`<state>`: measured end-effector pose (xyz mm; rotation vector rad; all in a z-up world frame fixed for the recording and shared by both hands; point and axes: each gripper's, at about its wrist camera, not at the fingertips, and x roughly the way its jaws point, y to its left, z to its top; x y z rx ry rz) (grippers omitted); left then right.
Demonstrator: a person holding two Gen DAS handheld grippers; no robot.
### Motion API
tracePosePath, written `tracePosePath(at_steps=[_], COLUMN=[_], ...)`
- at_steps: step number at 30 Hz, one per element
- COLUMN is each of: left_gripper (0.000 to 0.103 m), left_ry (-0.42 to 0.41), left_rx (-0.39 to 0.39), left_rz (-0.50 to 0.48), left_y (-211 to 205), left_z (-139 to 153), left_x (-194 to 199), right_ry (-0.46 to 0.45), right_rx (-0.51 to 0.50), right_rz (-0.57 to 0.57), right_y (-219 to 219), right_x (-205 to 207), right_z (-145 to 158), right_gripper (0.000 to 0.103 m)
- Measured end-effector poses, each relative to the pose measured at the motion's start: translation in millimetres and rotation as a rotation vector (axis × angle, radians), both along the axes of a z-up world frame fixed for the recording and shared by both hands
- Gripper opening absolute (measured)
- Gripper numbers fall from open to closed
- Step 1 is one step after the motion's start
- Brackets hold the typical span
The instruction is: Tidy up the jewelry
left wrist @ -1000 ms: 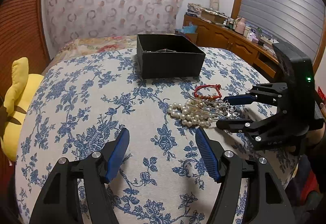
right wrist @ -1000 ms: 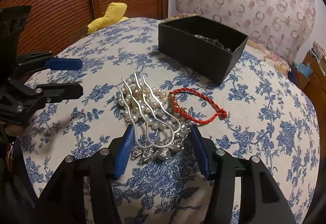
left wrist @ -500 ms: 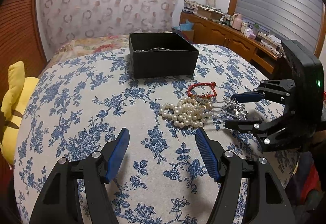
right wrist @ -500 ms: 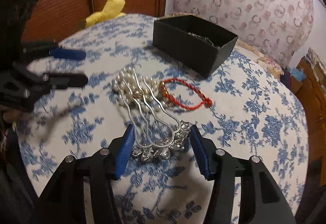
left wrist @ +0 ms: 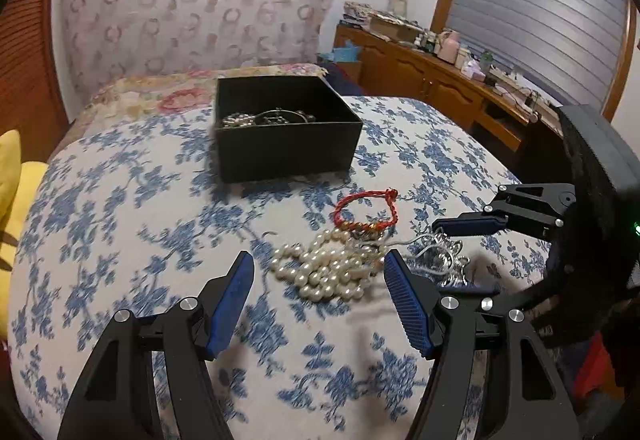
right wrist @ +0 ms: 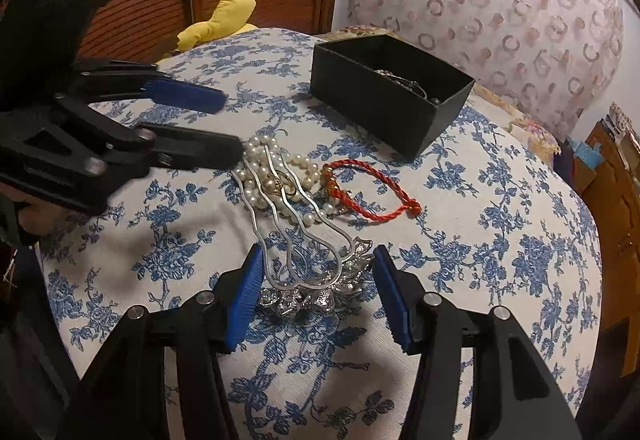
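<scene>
Right gripper [right wrist: 318, 282] jaws spread, 2 blue pads flanking the silver hair comb [right wrist: 308, 290], contact unclear. Its prongs run forward over the pearl strand [right wrist: 260, 176]. Left gripper [left wrist: 318, 280] likewise agape, pearls just ahead. Black box [right wrist: 384, 96] beyond; contents partly hidden.

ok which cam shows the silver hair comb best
The right wrist view: the silver hair comb lies whole between the open right claw, prongs over the pearls. The left wrist view shows only its blurred ornate end.
</scene>
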<state>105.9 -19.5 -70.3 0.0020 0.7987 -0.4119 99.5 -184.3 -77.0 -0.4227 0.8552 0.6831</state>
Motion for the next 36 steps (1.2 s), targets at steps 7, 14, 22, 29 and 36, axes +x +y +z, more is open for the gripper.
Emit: tracePosePath(at_steps=[7,14,22,29,36], left_gripper=[0.065,0.065,0.068,0.068,0.044], left_ry=[0.033,0.027,0.011,-0.004,0.002], left_rx=[0.041,0.108,0.126,0.095,0.085], left_rz=[-0.034,-0.010,0.066,0.086,-0.002], left_y=[-18.4,-16.7,9.0,20.2,-1.3], left_z=[-10.7,-12.3,-5.6,2.1,-2.9], left_x=[12.9,13.9,11.2,8.8,0.7], right_ry=[-0.011,-0.029,-0.060,-0.081,-0.085], right_rx=[0.001,-0.020,-0.071,-0.065,-0.057], right_rz=[0.017,0.028,0.028,0.010,-0.028], right_y=[8.2,9.8,6.1,-2.7,-18.6], right_x=[-3.8,-7.6,-13.9,-12.9,-12.6], right_z=[-0.6,-1.8,-0.5,11.0,14.4], right_gripper=[0.057,0.057,0.057,0.057,0.057])
